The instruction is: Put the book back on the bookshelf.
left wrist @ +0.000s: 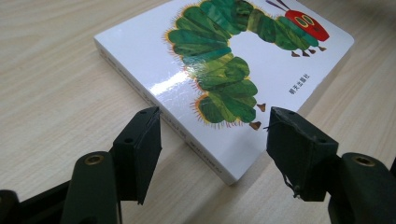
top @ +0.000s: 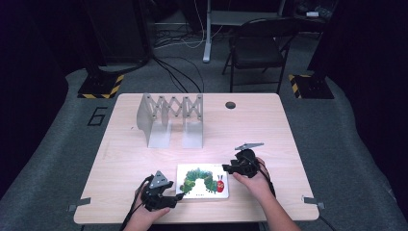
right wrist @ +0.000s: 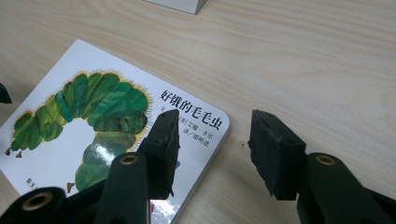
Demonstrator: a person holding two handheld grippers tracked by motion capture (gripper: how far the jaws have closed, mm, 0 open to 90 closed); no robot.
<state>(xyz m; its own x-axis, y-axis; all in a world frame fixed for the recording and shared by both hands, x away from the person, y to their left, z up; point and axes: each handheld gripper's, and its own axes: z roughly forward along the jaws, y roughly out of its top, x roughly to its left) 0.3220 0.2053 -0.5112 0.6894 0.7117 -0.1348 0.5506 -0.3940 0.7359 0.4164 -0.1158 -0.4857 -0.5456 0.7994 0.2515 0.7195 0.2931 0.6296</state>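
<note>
Book (top: 202, 181) flat on table (top: 269, 125) near front edge, rack (top: 171, 120) well behind it, empty. Left gripper (left wrist: 212, 140) and right gripper (right wrist: 212, 149) wide open, straddling opposite corners, holding nothing. Likely shelving job; pickup not yet done.

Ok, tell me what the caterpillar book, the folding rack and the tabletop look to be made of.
Caterpillar book: likely thick board pages under a glossy laminated cover; light glares off it and its edge is chunky.
Folding rack: looks like matte grey metal, thin flat plates joined by a scissor lattice.
Tabletop: pale wood-grain surface, probably laminate rather than solid wood; the streaks are even and the sheen is low.
</note>
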